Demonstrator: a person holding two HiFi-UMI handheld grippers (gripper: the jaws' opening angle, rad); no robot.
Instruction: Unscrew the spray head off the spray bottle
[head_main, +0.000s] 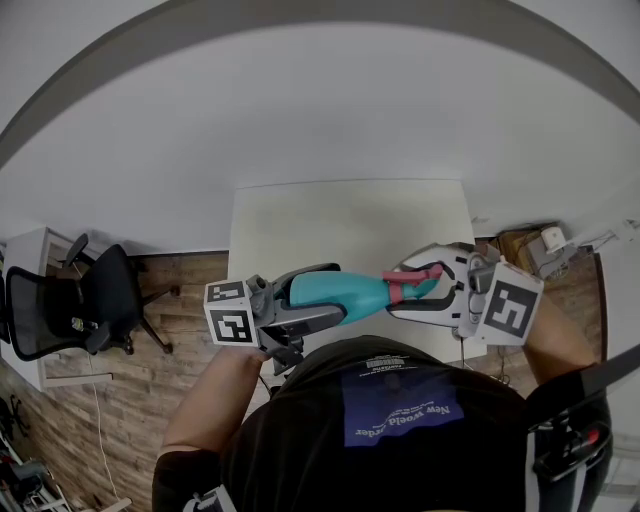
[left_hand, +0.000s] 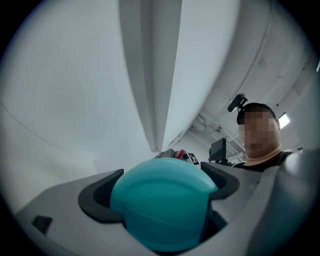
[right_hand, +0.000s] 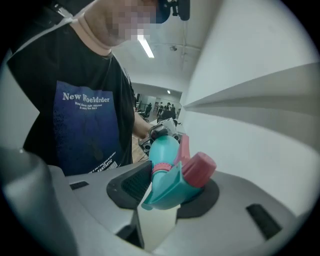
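We find the left gripper with its dark fingers pressed on either side of the rounded teal body of the spray bottle, which fills the lower middle of the left gripper view. The right gripper has its fingers closed on the teal spray head. The pink nozzle cap pokes out toward the right of that frame, and the pink trigger runs alongside the neck. In the head view we see the bottle lying roughly level between the two grippers at mid-frame, body to the left and head to the right. It sits in front of the near edge of the white surface; we cannot tell whether it touches. A black office chair stands on the wooden floor at the left of the frame.
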